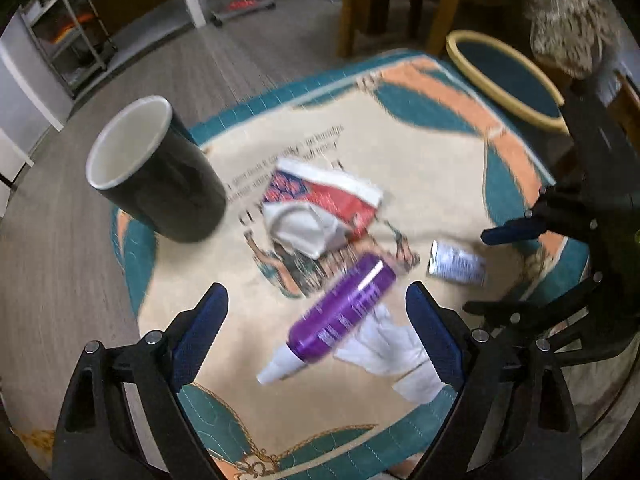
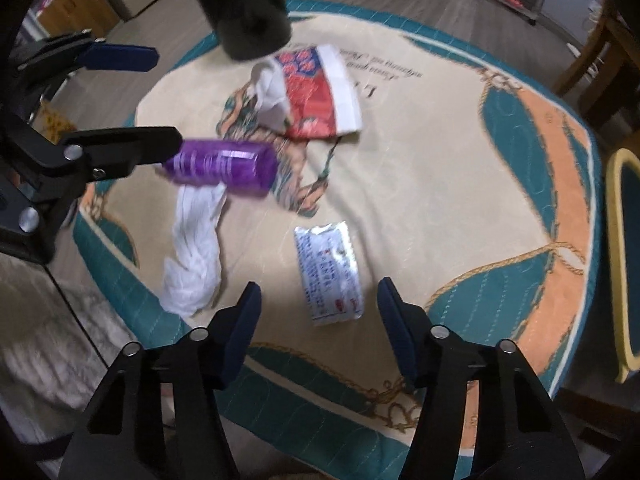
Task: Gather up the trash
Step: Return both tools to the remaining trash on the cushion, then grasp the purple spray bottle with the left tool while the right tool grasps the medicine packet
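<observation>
On a round table with a patterned cloth [image 1: 420, 184] lie a purple spray bottle [image 1: 344, 312], crumpled white tissue [image 1: 392, 348], a red-and-white crushed wrapper [image 1: 328, 204] and a small silver-white packet [image 1: 456, 266]. My left gripper [image 1: 316, 332] is open, its jaws either side of the purple bottle, above it. My right gripper [image 2: 318, 316] is open, its jaws either side of the silver-white packet [image 2: 328, 272]. In the right wrist view the purple bottle [image 2: 228, 168], the tissue [image 2: 196, 248] and the wrapper [image 2: 316, 92] also show. The left gripper [image 2: 132, 96] shows at left there.
A black cup with a white inside [image 1: 156, 172] stands at the table's far left. A chair seat with a yellow rim [image 1: 508, 76] stands beyond the table. A wooden chair [image 1: 400, 0] and metal shelving [image 1: 72, 28] stand on the floor behind.
</observation>
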A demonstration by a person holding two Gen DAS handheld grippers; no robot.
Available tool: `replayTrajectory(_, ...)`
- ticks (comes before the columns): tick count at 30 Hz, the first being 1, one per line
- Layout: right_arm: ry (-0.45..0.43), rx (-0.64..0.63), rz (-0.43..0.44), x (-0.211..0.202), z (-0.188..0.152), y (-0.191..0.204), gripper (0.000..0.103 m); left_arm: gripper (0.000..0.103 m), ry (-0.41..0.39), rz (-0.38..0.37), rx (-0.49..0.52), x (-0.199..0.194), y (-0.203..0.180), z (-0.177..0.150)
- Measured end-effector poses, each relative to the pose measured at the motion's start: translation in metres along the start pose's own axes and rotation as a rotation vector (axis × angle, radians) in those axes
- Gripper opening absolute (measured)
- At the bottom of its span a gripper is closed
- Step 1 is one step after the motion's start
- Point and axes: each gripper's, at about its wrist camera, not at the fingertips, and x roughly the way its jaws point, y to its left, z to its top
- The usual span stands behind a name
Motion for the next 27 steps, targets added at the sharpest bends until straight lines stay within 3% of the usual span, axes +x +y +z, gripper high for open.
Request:
replayTrajectory(6,0.014,-0.010,-0.019,0.012,0.000,0.005,0.049,0.083,0.080,-0.003,0.014,0.023,-0.004,-0.006)
replayTrajectory(10,0.002,0.012,-0.016,0.010,0.002,0.004,0.028,0.076,0.136,0.018,0.036,0.039,-0.011,-0.004)
replayTrajectory(14,-0.017,0.042,-0.003,0.001,0.003,-0.001,0.026,0.055,0.178,0.009,0.058,0.050,-0.017,-0.003)
replayTrajectory(18,-0.051,0.072,0.006,-0.016,0.004,-0.012,0.026,0.041,0.187,0.025,0.100,0.055,-0.025,0.000)
replayTrajectory(27,-0.169,0.202,0.002,-0.060,0.008,-0.058,0.026,0.034,0.114,0.019,0.106,0.031,-0.030,0.016)
